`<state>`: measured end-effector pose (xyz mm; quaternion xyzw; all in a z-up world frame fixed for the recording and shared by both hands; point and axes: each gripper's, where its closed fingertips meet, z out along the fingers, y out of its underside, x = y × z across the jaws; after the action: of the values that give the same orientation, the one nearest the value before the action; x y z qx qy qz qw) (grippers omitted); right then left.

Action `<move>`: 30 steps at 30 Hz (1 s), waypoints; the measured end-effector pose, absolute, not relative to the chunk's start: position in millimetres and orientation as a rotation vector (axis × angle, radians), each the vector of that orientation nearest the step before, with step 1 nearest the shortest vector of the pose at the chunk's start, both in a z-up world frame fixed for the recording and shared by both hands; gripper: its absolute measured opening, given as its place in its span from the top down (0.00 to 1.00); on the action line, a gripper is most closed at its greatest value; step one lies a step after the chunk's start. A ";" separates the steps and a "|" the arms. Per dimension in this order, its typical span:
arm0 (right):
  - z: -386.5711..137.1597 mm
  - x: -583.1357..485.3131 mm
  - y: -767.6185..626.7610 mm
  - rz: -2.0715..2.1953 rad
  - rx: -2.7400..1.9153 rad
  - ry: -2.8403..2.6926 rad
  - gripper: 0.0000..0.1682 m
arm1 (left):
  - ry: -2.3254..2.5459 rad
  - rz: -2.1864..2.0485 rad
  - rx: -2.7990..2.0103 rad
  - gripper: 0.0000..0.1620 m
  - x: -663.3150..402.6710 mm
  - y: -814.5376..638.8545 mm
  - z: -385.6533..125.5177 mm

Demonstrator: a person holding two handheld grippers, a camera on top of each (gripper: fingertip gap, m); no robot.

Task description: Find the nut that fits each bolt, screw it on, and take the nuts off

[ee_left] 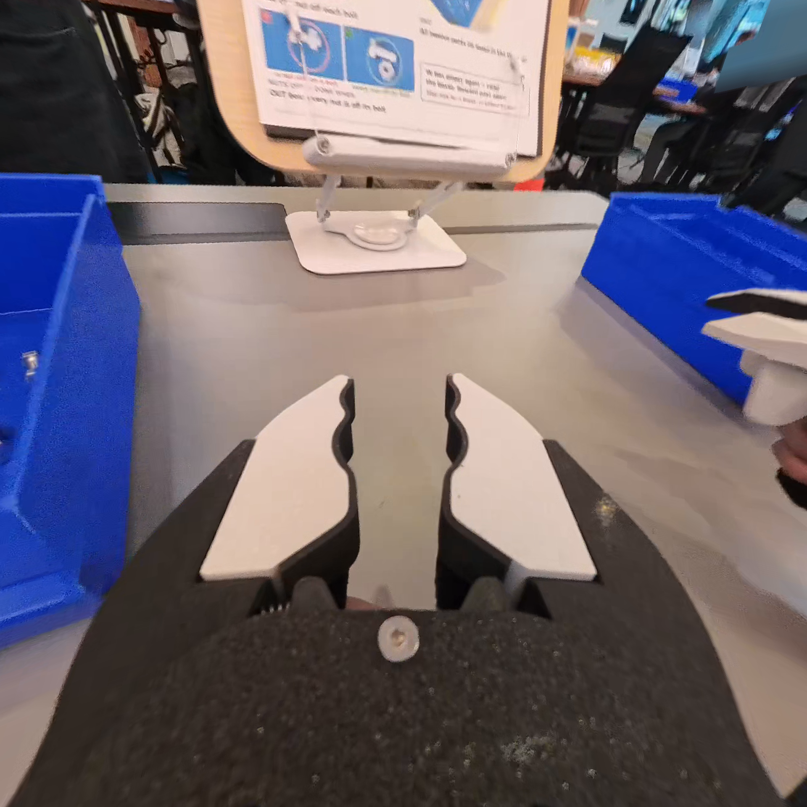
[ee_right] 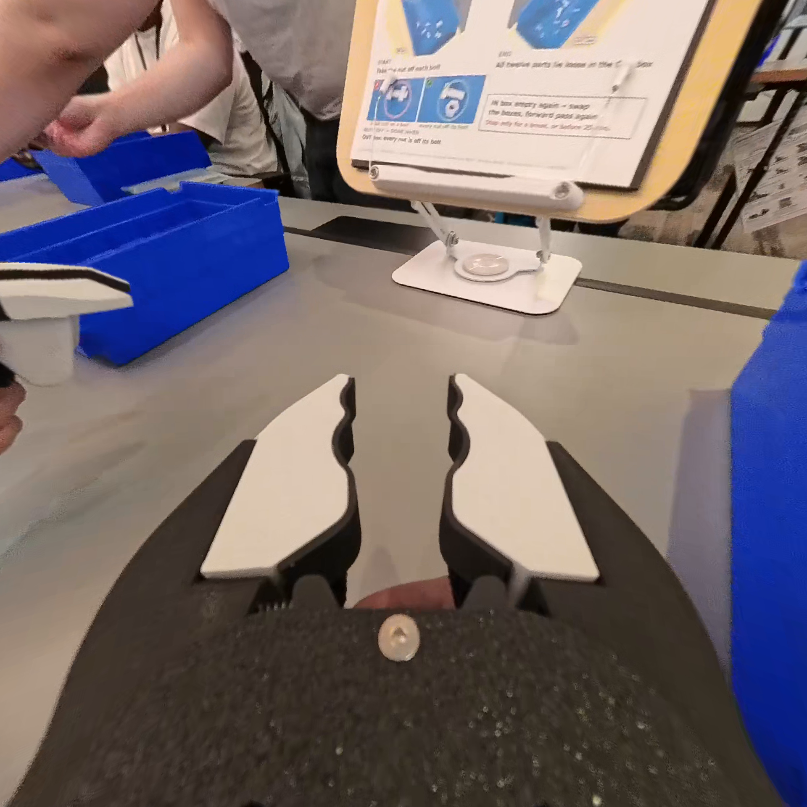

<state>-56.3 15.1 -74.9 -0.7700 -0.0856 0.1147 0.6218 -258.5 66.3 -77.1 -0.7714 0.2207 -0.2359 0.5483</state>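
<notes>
The grey table (ee_left: 393, 332) fills the middle of both views, bare between the bins, its far edge running under the stand.

Two blue bins sit on it. In the left wrist view the left bin (ee_left: 65, 393) is cut off by the left frame edge and the right bin (ee_left: 681, 279) by the right edge. In the right wrist view a blue wall at the right edge is too close and blurred to read. A third blue bin (ee_right: 126, 166) lies at upper left there, beyond the table, with a person's hands (ee_right: 83, 126) over it.

One instruction sheet on a tilted wooden board (ee_left: 384, 83) stands top centre on a white stand (ee_left: 375, 244); its top is cropped.

The left gripper (ee_left: 399, 388) hangs low over bare table, fingers spread, nothing between them. The right gripper (ee_right: 401, 388) is likewise spread and empty over bare table.

One small metal piece (ee_left: 29, 364), perhaps a bolt or nut, shows inside the left bin at mid-left; too blurred to tell which. No other hardware can be made out.
</notes>
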 end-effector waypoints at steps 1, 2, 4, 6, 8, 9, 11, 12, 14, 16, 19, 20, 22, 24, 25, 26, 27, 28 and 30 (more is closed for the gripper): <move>-77.8 -53.5 9.2 0.263 -1.757 -0.182 0.76 | 0.549 -0.530 -1.833 0.76 -256.5 64.4 -83.2; -80.9 -53.3 2.8 0.276 -1.747 -0.180 0.76 | 0.562 -0.524 -1.845 0.76 -255.6 61.1 -88.8; -87.6 -53.7 -9.1 0.301 -1.737 -0.173 0.76 | 0.557 -0.566 -1.861 0.76 -255.7 51.6 -96.9; -95.4 -51.7 -18.0 0.309 -1.751 -0.146 0.76 | 0.546 -0.580 -1.878 0.75 -260.2 43.1 -104.8; -100.7 -52.7 -24.0 0.350 -1.761 -0.121 0.76 | 0.531 -0.580 -1.878 0.76 -267.0 35.4 -111.4; -103.1 -52.9 -25.7 0.370 -1.770 -0.114 0.77 | 0.538 -0.581 -1.884 0.76 -269.2 31.3 -115.8; -102.9 -50.6 -27.0 0.384 -1.769 -0.095 0.78 | 0.544 -0.561 -1.904 0.76 -274.0 28.6 -122.6; -101.7 -49.5 -27.3 0.382 -1.767 -0.094 0.79 | 0.536 -0.563 -1.904 0.75 -275.7 28.3 -122.5; -101.6 -45.7 -27.2 0.351 -1.762 -0.097 0.79 | 0.523 -0.562 -1.908 0.75 -278.5 27.5 -122.1; -103.3 -45.0 -27.6 0.356 -1.764 -0.096 0.80 | 0.520 -0.555 -1.919 0.75 -280.2 27.0 -123.6; -103.7 -47.5 -29.7 0.386 -1.768 -0.098 0.81 | 0.508 -0.580 -1.941 0.75 -280.1 25.2 -126.0; -103.3 -48.0 -30.1 0.380 -1.768 -0.105 0.81 | 0.508 -0.586 -1.945 0.75 -279.3 24.5 -126.2; -101.9 -48.4 -30.4 0.359 -1.765 -0.121 0.81 | 0.520 -0.573 -1.944 0.75 -277.6 24.0 -125.9; -101.0 -48.3 -30.3 0.340 -1.761 -0.133 0.82 | 0.544 -0.559 -1.938 0.75 -274.1 23.3 -125.5; -101.0 -48.4 -30.3 0.336 -1.761 -0.135 0.82 | 0.554 -0.557 -1.937 0.75 -271.9 22.5 -125.7; -101.2 -48.2 -30.0 0.335 -1.762 -0.134 0.82 | 0.564 -0.558 -1.938 0.75 -269.9 21.6 -126.1; -101.4 -48.6 -29.9 0.338 -1.763 -0.135 0.82 | 0.573 -0.562 -1.939 0.75 -268.2 20.4 -126.4; -101.3 -48.6 -29.8 0.341 -1.764 -0.133 0.82 | 0.583 -0.566 -1.942 0.75 -266.9 19.2 -126.1; -100.9 -48.3 -29.6 0.344 -1.765 -0.131 0.82 | 0.611 -0.582 -1.949 0.75 -266.2 16.1 -120.1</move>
<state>-48.3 -29.6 -100.9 -0.7676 -0.0569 0.1495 0.6206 -266.2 16.1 -120.1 -0.8015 0.2511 -0.2391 0.4872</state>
